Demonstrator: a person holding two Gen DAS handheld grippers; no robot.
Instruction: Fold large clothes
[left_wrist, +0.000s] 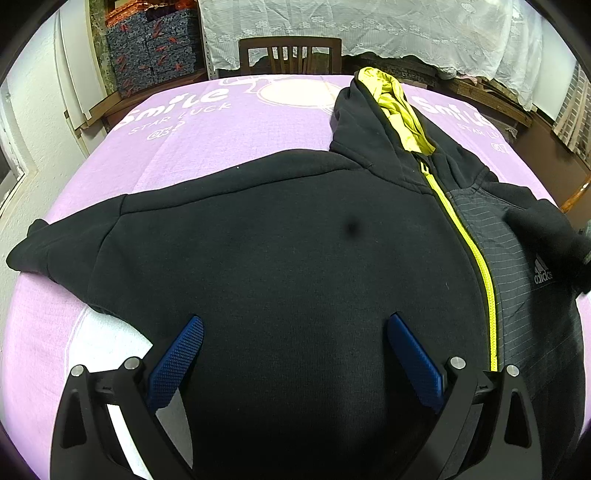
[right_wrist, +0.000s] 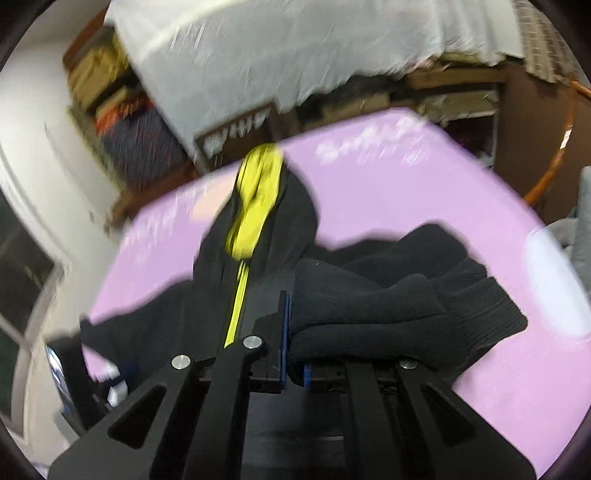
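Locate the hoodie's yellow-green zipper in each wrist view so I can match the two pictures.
Left wrist view: the zipper runs down the right side, from collar toward the hem.
Right wrist view: the zipper is centre-left, blurred, just above the right tongs.
Shared landmark: the yellow hood lining.

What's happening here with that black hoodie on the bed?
A person is folding a black hoodie laid zipper-up on a purple sheet. The right hand-held gripper is shut on a sleeve, lifted off the sheet. The left hand-held gripper hangs open over the hoodie's body, holding nothing.
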